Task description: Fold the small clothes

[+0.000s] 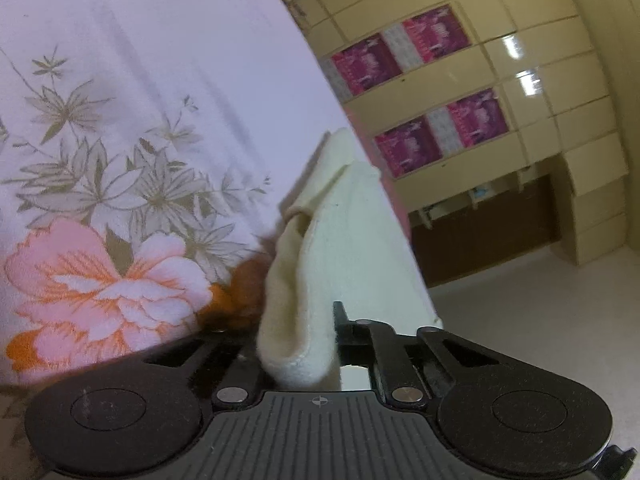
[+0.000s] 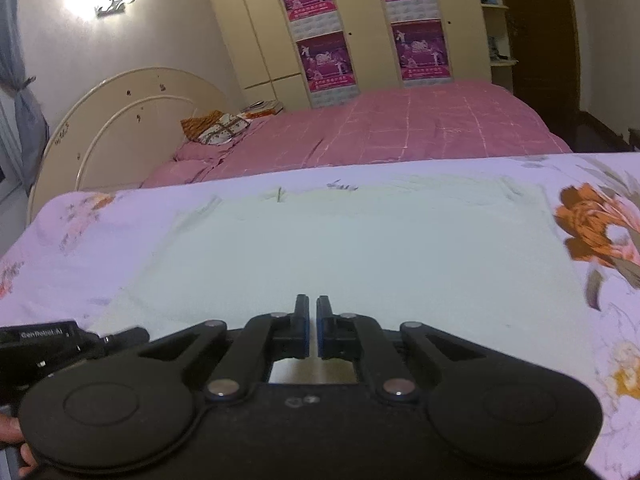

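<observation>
A cream knit cloth (image 1: 320, 248) hangs doubled over, and my left gripper (image 1: 322, 320) is shut on its folded edge. Only the right finger (image 1: 340, 320) shows, as the cloth covers the other one. The floral sheet (image 1: 120, 128) lies tilted behind it. In the right wrist view a pale cloth (image 2: 360, 248) lies spread flat on the same floral sheet (image 2: 100, 220). My right gripper (image 2: 313, 320) hovers over its near part with both fingers almost touching. Nothing shows between them.
A pink bed (image 2: 400, 128) with a cream headboard (image 2: 132, 112) lies beyond the sheet. Behind it, a cream wardrobe (image 2: 360, 40) carries purple posters (image 1: 440, 100). Black gear (image 2: 40, 340) and part of a hand (image 2: 12, 436) sit at the lower left.
</observation>
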A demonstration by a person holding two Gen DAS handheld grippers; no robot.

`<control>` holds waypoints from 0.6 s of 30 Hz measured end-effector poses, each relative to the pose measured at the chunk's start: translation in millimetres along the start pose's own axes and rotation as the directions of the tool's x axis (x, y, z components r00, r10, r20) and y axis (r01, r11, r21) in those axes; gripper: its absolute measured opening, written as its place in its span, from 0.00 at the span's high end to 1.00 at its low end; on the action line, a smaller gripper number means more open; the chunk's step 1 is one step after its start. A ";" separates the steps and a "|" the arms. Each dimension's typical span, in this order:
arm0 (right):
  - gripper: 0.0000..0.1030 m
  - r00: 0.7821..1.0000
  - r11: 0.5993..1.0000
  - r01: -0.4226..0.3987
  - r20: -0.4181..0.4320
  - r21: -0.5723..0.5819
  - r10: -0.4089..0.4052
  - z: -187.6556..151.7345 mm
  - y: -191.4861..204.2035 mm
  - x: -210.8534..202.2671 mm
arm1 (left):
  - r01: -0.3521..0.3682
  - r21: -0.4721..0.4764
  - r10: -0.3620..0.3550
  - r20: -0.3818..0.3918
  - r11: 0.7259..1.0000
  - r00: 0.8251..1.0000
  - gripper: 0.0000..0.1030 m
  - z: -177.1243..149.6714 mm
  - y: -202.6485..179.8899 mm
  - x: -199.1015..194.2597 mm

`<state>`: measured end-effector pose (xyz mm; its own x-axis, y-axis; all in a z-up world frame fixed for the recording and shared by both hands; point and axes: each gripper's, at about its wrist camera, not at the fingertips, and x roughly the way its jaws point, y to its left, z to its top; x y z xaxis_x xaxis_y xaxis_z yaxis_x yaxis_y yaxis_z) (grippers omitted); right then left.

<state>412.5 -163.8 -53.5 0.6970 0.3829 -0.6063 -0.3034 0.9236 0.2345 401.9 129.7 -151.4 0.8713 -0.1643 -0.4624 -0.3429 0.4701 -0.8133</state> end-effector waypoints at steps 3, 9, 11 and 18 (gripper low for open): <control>0.96 1.000 1.000 0.003 0.026 -0.026 -0.002 -2.4 4.8 -2.5 | 0.051 0.008 -0.051 0.044 0.999 0.998 0.93 -2.0 -6.1 -7.8; 1.00 0.998 0.995 0.010 -0.057 -0.100 -0.016 -19.8 8.9 21.8 | 0.022 0.023 -0.022 0.017 0.999 1.000 0.94 0.3 -0.2 2.3; 1.00 0.998 0.995 0.015 -0.054 -0.097 -0.020 -21.0 9.0 19.5 | 0.036 0.023 -0.036 0.010 0.999 0.999 0.94 2.8 -0.6 2.5; 0.96 0.999 0.994 0.039 -0.014 -0.103 -0.041 -11.1 23.4 10.4 | 0.034 0.054 -0.033 -0.004 0.998 0.999 0.94 7.4 -3.8 -3.5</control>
<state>405.4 -138.5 -62.8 0.6996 0.3444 -0.6260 -0.3410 0.9309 0.1311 402.7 135.0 -144.0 0.8808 -0.1836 -0.4364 -0.2939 0.5107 -0.8080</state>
